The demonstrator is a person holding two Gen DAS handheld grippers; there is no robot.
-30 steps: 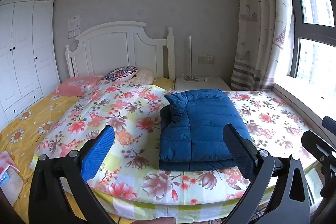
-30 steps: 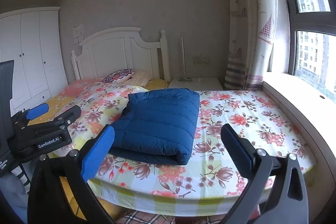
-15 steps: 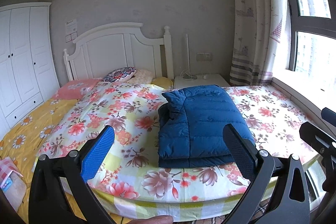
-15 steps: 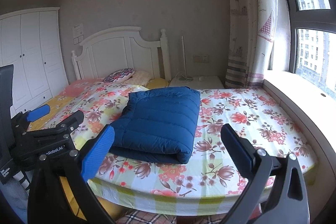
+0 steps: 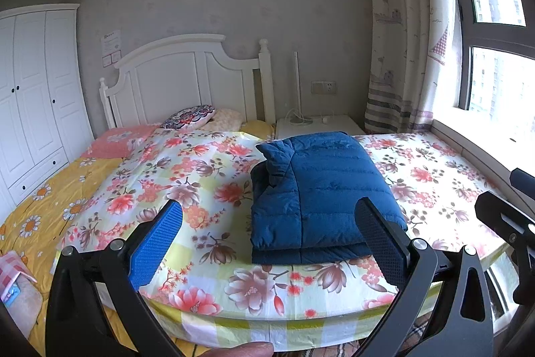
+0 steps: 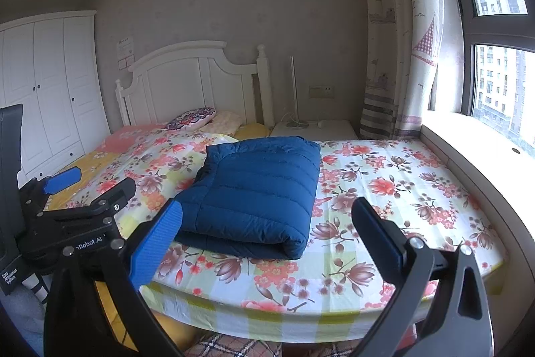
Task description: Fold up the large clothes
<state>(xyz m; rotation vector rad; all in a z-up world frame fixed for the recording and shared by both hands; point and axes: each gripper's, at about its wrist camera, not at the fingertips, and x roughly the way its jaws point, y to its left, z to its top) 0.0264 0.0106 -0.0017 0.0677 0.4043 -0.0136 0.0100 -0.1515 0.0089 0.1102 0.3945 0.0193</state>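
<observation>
A blue quilted down jacket [image 5: 317,189] [image 6: 254,193] lies folded into a thick rectangle on the floral bedspread [image 5: 187,183] [image 6: 384,189], near the bed's foot edge. My left gripper [image 5: 267,243] is open and empty, held back from the bed, the jacket showing between its fingers. My right gripper [image 6: 267,240] is also open with nothing in it, off the foot of the bed. The left gripper's body [image 6: 67,223] shows at the left of the right wrist view, apart from the jacket.
A white headboard [image 5: 187,79], pillows [image 5: 190,117] and a nightstand [image 5: 317,124] stand at the far end. White wardrobe [image 5: 33,96] on the left, curtain [image 5: 401,39] and window sill [image 6: 485,156] on the right. A fingertip [image 5: 240,350] shows at the bottom edge.
Both grippers have lifted and pulled back slightly from the bed; the view tilts up a little. The folded jacket has not moved.
</observation>
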